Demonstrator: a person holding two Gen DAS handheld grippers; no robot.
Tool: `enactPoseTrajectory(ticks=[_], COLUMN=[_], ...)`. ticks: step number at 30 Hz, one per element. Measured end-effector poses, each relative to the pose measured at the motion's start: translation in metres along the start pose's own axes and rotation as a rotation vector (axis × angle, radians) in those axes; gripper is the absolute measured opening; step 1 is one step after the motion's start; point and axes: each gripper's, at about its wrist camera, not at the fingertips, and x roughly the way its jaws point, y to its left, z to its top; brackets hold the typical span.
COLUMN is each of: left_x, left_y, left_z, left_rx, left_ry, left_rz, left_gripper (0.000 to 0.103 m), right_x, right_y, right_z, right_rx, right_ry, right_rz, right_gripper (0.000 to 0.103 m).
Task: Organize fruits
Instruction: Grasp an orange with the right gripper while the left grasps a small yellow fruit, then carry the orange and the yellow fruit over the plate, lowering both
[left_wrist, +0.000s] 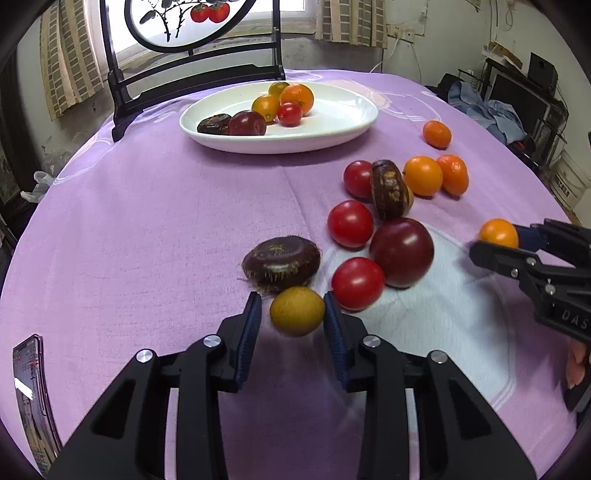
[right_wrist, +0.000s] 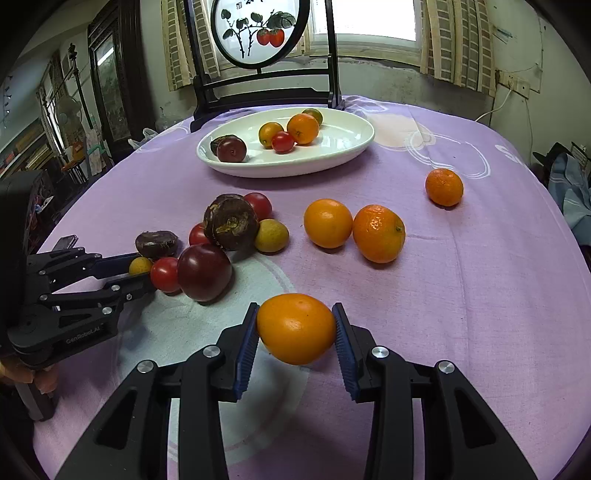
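Observation:
A white oval plate at the far side of the purple cloth holds several small fruits. My left gripper is shut on a small yellow-green fruit, right in front of a brown water chestnut and beside a red tomato. My right gripper is shut on an orange fruit, held just above the cloth. A dark purple tomato lies between the two grippers.
Loose tomatoes, another water chestnut and oranges lie scattered mid-table; one orange sits apart at the right. A black framed screen stand rises behind the plate. A phone lies at the near left edge.

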Motion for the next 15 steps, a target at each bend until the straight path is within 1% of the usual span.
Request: enactPoseTrajectory(ticks=[1, 4, 6, 8, 10, 13, 15], left_x=[0.000, -0.004, -0.013, -0.028, -0.046, -0.067, -0.073], left_y=[0.000, -0.002, -0.001, -0.002, -0.006, -0.007, -0.004], left_z=[0.000, -0.002, -0.002, -0.001, 0.004, 0.024, 0.044], left_rx=[-0.003, -0.011, -0.032, -0.032, -0.017, -0.005, -0.017], left_ry=[-0.001, 0.003, -0.003, -0.034, -0.066, -0.111, -0.143], left_rz=[-0.006, -0.002, -0.026, -0.053, -0.097, -0.124, -0.112], left_gripper=[0.028, 0.027, 0.027, 0.027, 0.027, 0.027, 0.027], right_x=[0.000, -0.001, -0.005, -0.013, -0.023, -0.035, -0.040], right_y=[0.000, -0.001, -0.002, -0.002, -0.002, 0.002, 0.006], right_z=[0.000, 0.000, 0.001, 0.001, 0.004, 0.015, 0.028], right_rx=[0.002, 0.006, 0.011, 0.019, 0.025, 0.016, -0.004], right_ry=[0.000, -0.004, -0.017, -0.038, -0.066, -0.103, -0.122], right_rz=[0.000, 0.000, 0.003, 0.012, 0.034, 0.067, 0.078], right_gripper=[0.040, 0.040, 0.040, 0.040, 0.040, 0.040, 0.040])
